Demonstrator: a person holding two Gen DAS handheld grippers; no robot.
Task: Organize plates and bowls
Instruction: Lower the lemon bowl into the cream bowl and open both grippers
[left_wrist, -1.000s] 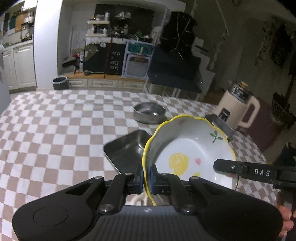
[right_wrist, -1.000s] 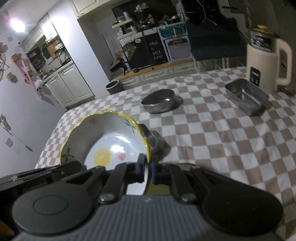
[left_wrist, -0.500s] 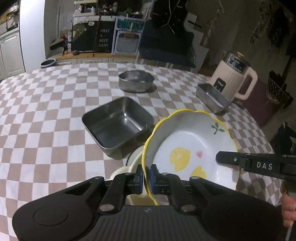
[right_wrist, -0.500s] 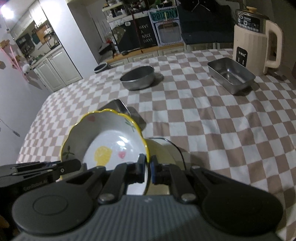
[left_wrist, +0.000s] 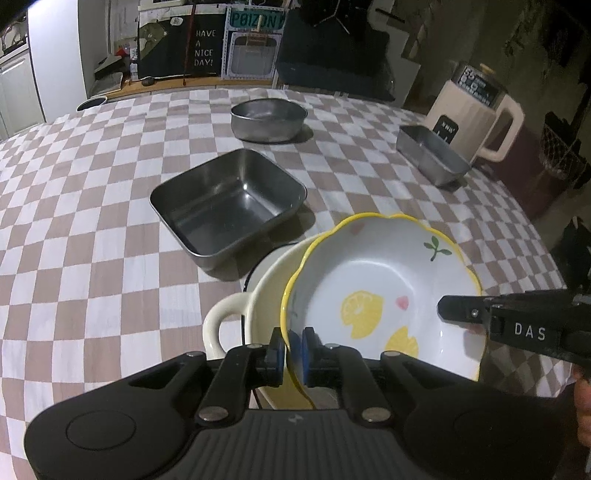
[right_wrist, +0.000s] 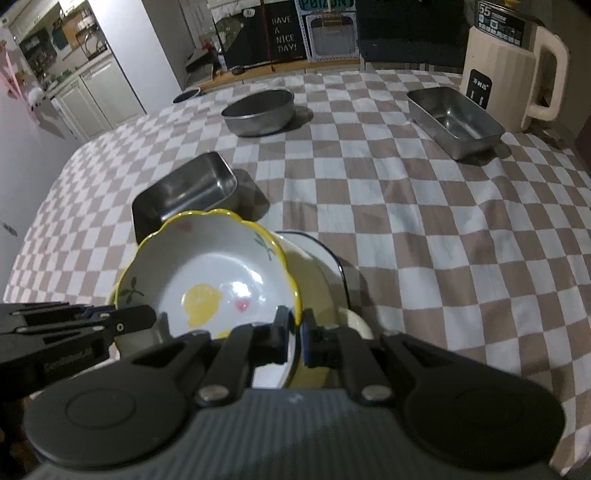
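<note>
Left gripper (left_wrist: 293, 349): clamped on the near rim of the lemon-print bowl (left_wrist: 380, 291), blue pads either side of the yellow edge.

Right gripper (right_wrist: 294, 338): clamped on the opposite rim of the same bowl, so you carry it between both hands.

Lemon-print bowl: tilted, partly inside the mouth of the cream pot (left_wrist: 266, 295) with the loop handle. Whether its underside already rests on the pot is hard to tell from these views.

Step in hand: nesting the bowl into the pot, judged near its end.

Next move: level the bowl, settle it square in the pot, then let go with both grippers together and draw them up and apart.

Edges: your pads sit just beside the pot's rim; ease off without hooking rim or handle.

Square steel tray (left_wrist: 229, 203): just beyond the pot, close enough to knock.

Round steel bowl (left_wrist: 269, 120), oblong steel tin (left_wrist: 432, 155), cream kettle (left_wrist: 476, 114): well apart, toward the far side of the desk (left_wrist: 92, 258).

Open room: bare checked cloth left and right of the pot.
</note>
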